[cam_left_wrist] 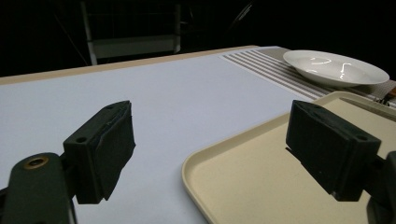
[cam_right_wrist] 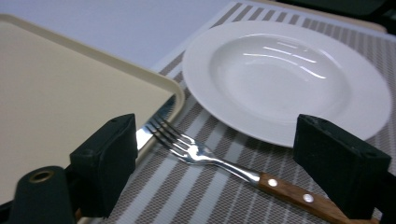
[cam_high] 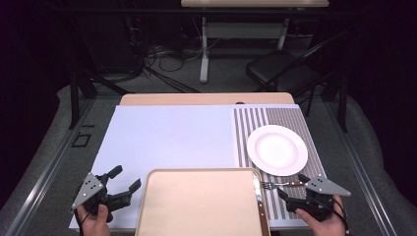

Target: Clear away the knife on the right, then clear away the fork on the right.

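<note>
The worktop (cam_high: 162, 132) lay lit in a dark room. The right claw (cam_right_wrist: 233, 172) stood wide open and empty, astride the fork (cam_right_wrist: 224, 163), probably to grasp it; the left claw (cam_high: 123, 183), also open, waited beside the tray (cam_high: 147, 206).

No legible text or labels

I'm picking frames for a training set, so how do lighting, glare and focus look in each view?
High view: the table is evenly lit, the room behind is near black, and the plate is slightly washed out. Left gripper view: the jaws are soft and near, with bright streaks on the plate. Right gripper view: the fork is fairly sharp, the plate's far rim is blurred, and glare streaks cross its bowl.
</note>
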`<state>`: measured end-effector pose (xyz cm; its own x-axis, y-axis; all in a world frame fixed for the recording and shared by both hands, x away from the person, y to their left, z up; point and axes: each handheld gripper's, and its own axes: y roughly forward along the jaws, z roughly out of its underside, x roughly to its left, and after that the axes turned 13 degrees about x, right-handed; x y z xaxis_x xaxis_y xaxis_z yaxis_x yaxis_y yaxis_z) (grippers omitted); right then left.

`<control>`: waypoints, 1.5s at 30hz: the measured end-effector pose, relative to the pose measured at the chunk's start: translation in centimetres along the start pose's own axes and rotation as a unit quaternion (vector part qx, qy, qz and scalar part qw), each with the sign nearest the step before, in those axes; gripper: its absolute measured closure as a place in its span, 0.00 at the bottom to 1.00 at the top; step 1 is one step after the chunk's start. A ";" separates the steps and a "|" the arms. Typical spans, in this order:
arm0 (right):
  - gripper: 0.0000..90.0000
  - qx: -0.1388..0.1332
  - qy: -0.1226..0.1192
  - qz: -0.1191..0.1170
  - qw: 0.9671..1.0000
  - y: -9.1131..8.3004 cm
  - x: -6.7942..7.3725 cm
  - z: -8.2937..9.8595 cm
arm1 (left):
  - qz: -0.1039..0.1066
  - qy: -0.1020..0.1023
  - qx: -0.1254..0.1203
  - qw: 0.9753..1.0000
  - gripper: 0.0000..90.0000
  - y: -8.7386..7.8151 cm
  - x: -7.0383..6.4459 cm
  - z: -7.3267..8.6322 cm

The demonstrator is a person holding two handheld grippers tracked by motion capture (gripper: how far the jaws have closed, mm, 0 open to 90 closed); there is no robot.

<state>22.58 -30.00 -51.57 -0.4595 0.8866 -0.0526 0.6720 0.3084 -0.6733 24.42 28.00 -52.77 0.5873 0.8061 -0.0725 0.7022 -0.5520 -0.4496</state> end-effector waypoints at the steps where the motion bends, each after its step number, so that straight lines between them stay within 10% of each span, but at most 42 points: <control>1: 0.12 0.002 -0.001 0.005 1.000 0.0 -0.1 0.1 | 0.000 0.002 0.000 1.000 0.17 0.0 0.0 0.0; 21: 0.00 -0.007 0.019 -0.009 1.000 -0.3 -1.7 1.0 | -0.012 0.013 0.002 1.000 0.17 -0.4 0.3 0.0; 26: 0.00 -0.005 -0.007 0.014 1.000 -0.5 -1.8 1.0 | -0.012 0.015 0.002 1.000 0.17 -0.4 0.3 0.0; 45: 0.00 0.032 -0.048 -0.012 0.998 -0.2 -1.7 -0.1 | -0.015 0.016 0.006 1.000 0.17 -0.2 0.0 0.0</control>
<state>23.29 -31.53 -51.25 -0.5310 0.8410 -0.1038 0.6228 0.3042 -0.7208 24.26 28.12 -52.62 0.5796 0.8143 -0.0298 0.7145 -0.5255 -0.4618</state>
